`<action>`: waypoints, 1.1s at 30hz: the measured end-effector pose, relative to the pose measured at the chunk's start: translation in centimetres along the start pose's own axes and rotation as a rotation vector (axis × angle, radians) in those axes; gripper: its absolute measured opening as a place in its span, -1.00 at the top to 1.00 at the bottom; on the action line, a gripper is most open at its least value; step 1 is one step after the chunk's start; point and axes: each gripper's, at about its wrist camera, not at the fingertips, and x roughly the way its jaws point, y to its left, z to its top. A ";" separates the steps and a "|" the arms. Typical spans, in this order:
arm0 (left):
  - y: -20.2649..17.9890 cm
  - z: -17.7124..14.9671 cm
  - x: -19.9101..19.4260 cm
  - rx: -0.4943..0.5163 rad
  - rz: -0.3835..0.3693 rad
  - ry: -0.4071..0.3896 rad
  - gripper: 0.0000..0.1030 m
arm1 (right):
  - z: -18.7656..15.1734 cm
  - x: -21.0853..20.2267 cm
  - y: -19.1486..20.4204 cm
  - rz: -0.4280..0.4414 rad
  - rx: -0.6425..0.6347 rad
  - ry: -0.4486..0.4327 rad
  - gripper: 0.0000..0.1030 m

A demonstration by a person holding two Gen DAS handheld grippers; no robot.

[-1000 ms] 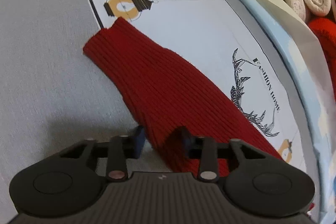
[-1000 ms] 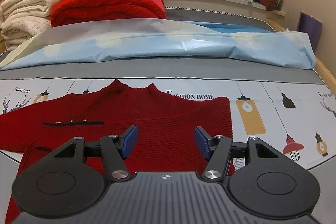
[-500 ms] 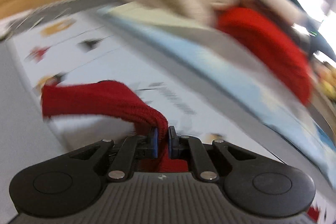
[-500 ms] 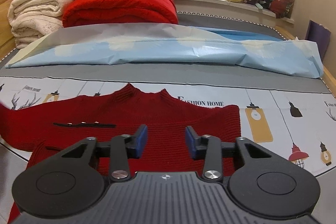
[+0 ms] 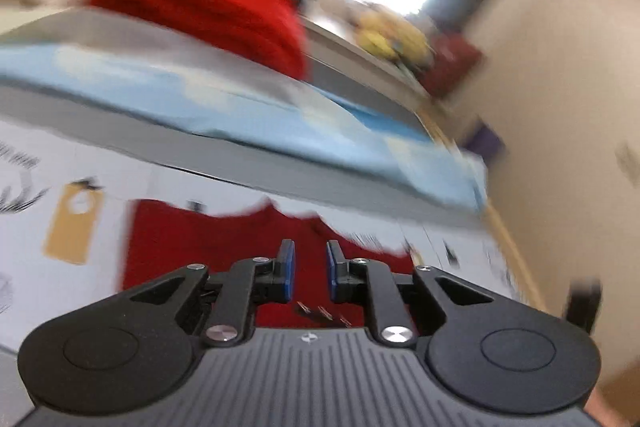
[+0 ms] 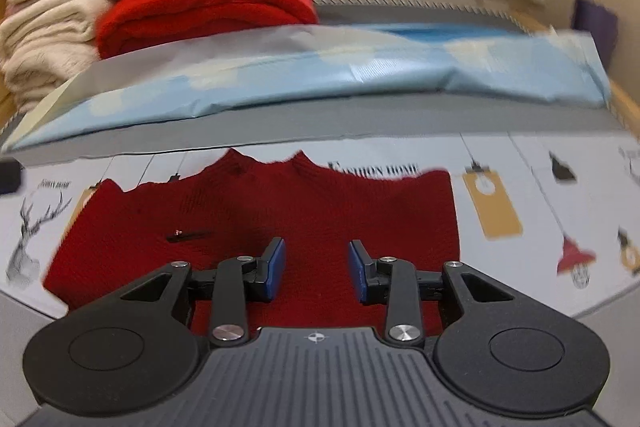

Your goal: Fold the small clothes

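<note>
Red sweater on the bed sheet, sleeves tucked in.

Left view, blurry: the left gripper (image 5: 308, 269) is opening, with nothing between its blue pads; the sweater (image 5: 192, 239) lies flat below it. Right view: the right gripper (image 6: 316, 269) hangs partly open over the sweater (image 6: 280, 211) and holds nothing. The knit is thick and floppy, so I think a tucked sleeve could slide back out if the next fold tugs it.
</note>
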 end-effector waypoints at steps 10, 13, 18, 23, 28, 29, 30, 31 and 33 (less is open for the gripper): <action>8.0 2.4 1.0 -0.209 0.283 0.035 0.66 | -2.0 3.2 -2.1 0.115 0.266 0.193 0.14; 7.3 1.8 0.7 -0.174 0.274 0.030 0.66 | -4.1 5.4 -3.0 0.010 0.350 0.310 0.12; 6.5 1.4 0.0 -0.162 0.253 0.039 0.66 | -7.1 7.7 -5.1 -0.040 0.511 0.390 0.07; 6.5 1.4 0.0 -0.160 0.253 0.038 0.66 | -6.9 7.0 -4.3 -0.009 0.484 0.327 0.90; 6.4 1.4 0.1 -0.151 0.261 0.039 0.66 | -4.2 3.6 -4.6 0.034 0.468 0.140 0.98; 6.4 1.4 0.1 -0.147 0.261 0.040 0.66 | -3.0 2.1 -4.4 0.051 0.429 0.054 0.98; 6.2 1.4 0.1 -0.143 0.262 0.041 0.66 | -1.8 0.7 -4.2 0.060 0.386 -0.031 0.98; 6.1 1.3 0.3 -0.137 0.264 0.043 0.66 | -0.7 -0.5 -4.2 0.056 0.352 -0.104 0.99; 5.9 1.2 0.6 -0.126 0.265 0.051 0.66 | 0.5 -1.9 -5.4 0.002 0.333 -0.192 0.98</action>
